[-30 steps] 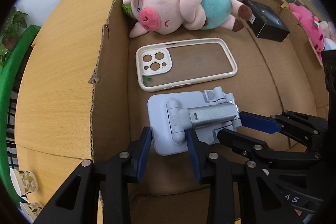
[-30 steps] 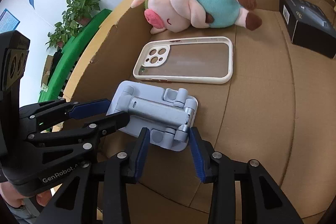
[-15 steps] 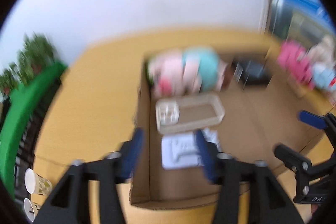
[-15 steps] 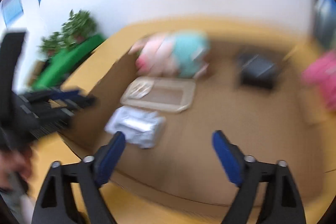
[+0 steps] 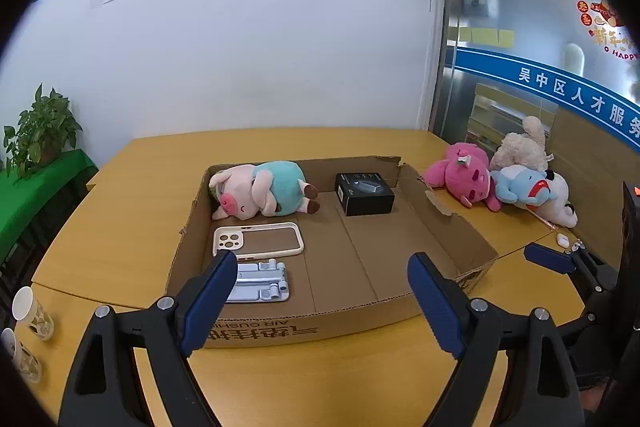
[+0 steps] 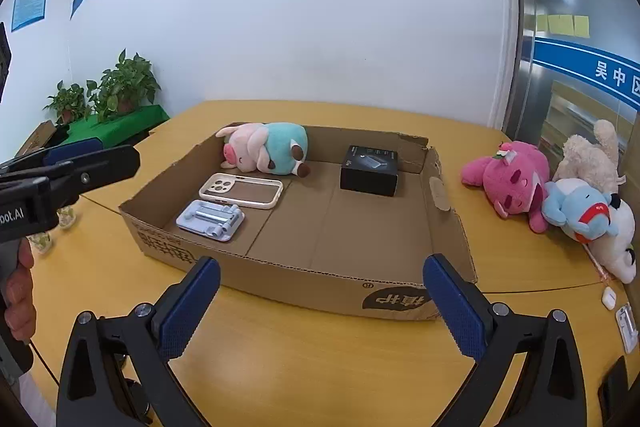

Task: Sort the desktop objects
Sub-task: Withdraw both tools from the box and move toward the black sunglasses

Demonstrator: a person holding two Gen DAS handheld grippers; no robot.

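Your left gripper is spreading its jaws with nothing between the blue pads; they hang above the near wall of the shallow brown cardboard box. The pale blue folded phone stand lies flat inside the box's near left corner, just beyond your left finger and clear of it. The cream phone case with a clear back lies just beyond the stand, then the pink plush pig in a teal shirt against the far wall, and a small black carton to its right.

Your right gripper is also opening, wide and empty, over the yellow wooden table, with the stand well beyond its left finger. The small white item by the table's right edge may be an earbud case.
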